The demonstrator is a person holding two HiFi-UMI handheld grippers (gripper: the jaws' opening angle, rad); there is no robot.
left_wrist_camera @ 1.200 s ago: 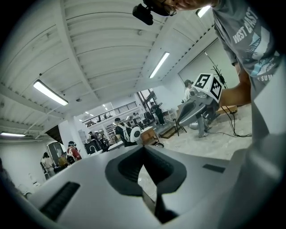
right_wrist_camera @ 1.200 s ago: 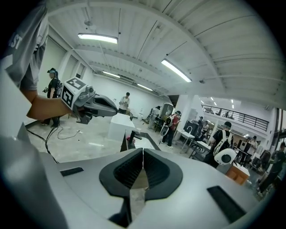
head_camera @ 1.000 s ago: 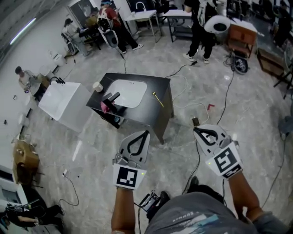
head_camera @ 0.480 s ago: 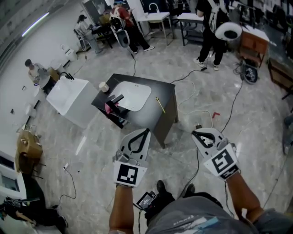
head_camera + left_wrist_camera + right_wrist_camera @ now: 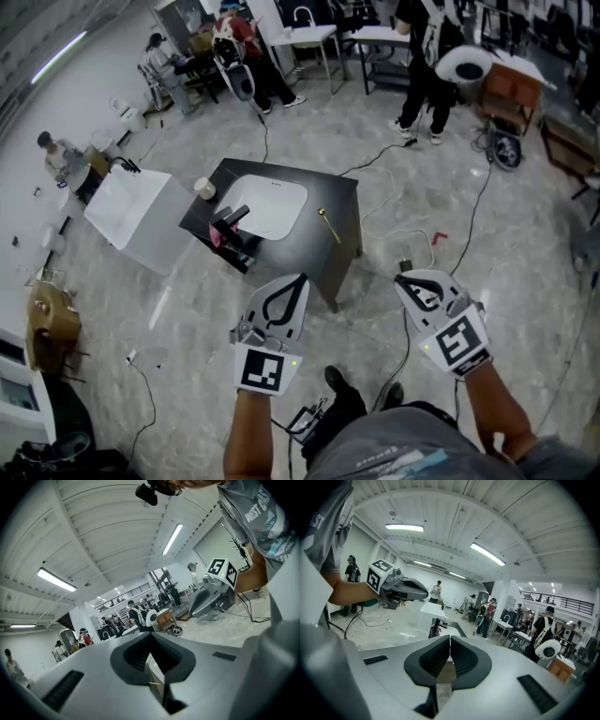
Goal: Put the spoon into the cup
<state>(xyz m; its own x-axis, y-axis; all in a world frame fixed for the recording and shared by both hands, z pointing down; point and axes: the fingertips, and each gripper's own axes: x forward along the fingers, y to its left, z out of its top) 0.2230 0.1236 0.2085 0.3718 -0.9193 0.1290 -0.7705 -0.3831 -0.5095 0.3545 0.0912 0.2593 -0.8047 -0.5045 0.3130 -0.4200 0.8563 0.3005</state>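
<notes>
Seen from above, a black table (image 5: 292, 251) stands on a pale marbled floor, with a white basin (image 5: 267, 208) set into its top. A slim gold spoon (image 5: 327, 226) lies flat on the dark tabletop just right of the basin, near the table's right edge. A small pale cup (image 5: 202, 187) stands upright at the far left corner of the table, on the other side of the basin and well apart from the spoon.

Both grippers are held in the air in front of the table, well short of it, and neither touches anything. The left gripper (image 5: 302, 277) is pointed towards the table's near corner; in the left gripper view (image 5: 151, 637) its jaws are seen closed tip to tip, with nothing held between them. The right gripper (image 5: 400, 278) is held beside it, over bare floor and a cable (its own view (image 5: 450, 639) shows the jaw tips pressed together and nothing gripped). People are seen standing in the background.
</notes>
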